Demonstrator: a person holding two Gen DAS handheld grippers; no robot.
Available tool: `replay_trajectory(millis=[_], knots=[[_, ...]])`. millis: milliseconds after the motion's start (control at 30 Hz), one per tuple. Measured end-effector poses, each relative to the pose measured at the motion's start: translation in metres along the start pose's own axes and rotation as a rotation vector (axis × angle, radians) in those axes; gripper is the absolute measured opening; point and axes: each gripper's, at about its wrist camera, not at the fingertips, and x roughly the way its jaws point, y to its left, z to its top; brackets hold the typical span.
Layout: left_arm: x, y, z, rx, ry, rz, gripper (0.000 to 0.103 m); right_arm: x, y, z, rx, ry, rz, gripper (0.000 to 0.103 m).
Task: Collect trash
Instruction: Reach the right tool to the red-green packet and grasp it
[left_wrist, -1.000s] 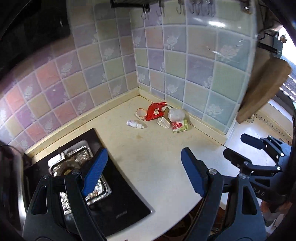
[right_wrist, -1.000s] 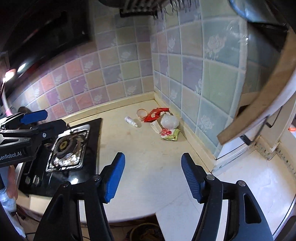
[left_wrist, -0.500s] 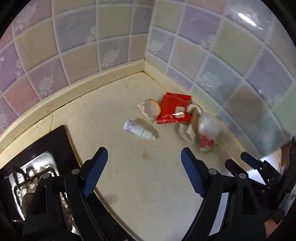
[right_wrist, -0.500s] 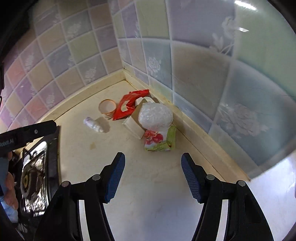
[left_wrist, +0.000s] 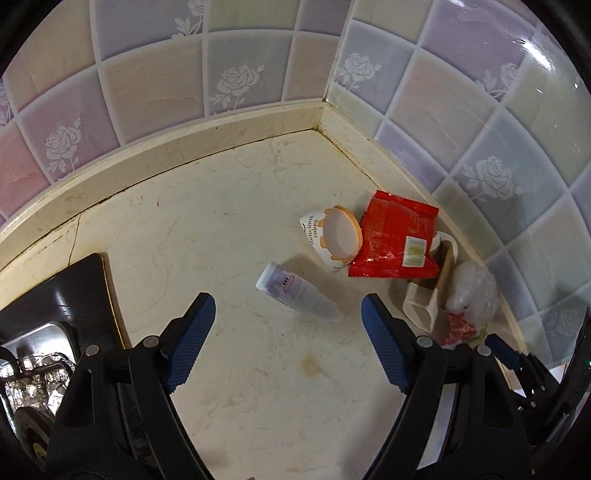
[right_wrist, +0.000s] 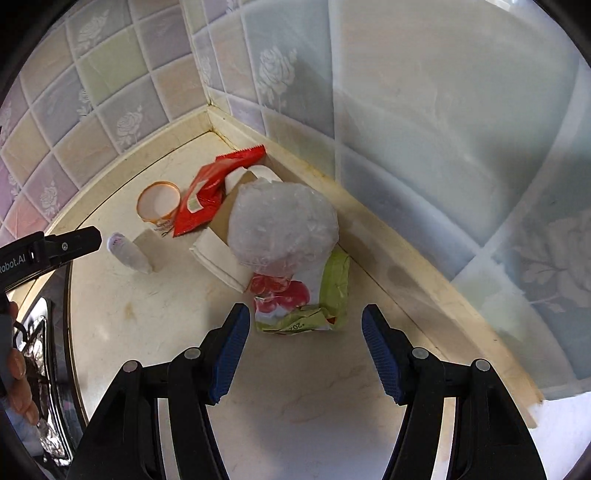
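Bright daylight, tile glare, fisheye warp

A small white plastic bottle is laid on its side, left of the pile. A round orange-rimmed paper cake cup is tipped beside a flat red foil wrapper. Right of these, a crumpled clear plastic bag is heaped over a white cardboard box and a green-and-red snack packet.
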Motion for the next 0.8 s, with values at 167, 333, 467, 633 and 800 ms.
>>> replay_trajectory(millis=[167, 333, 467, 633, 800], knots=[[0.011, 0.005, 0.006, -0.052, -0.011, 0.000, 0.079, 0.014, -0.005, 0.001, 0.029, 0.009, 0.044, 0.064], [0.021, 0.008, 0.012, -0.091, -0.009, 0.000, 0.079, 0.020, -0.001, 0.005, 0.014, -0.001, 0.064, 0.052], [0.030, 0.009, 0.013, -0.115, 0.003, 0.010, 0.079, 0.016, 0.008, 0.004, -0.030, -0.019, 0.070, 0.024], [0.043, 0.006, 0.012, -0.104, 0.029, 0.055, 0.079, -0.003, 0.019, -0.003, -0.075, -0.070, 0.102, 0.010], [0.053, 0.002, 0.010, -0.094, 0.054, 0.093, 0.078, -0.019, 0.021, -0.009, -0.070, -0.095, 0.113, 0.008]])
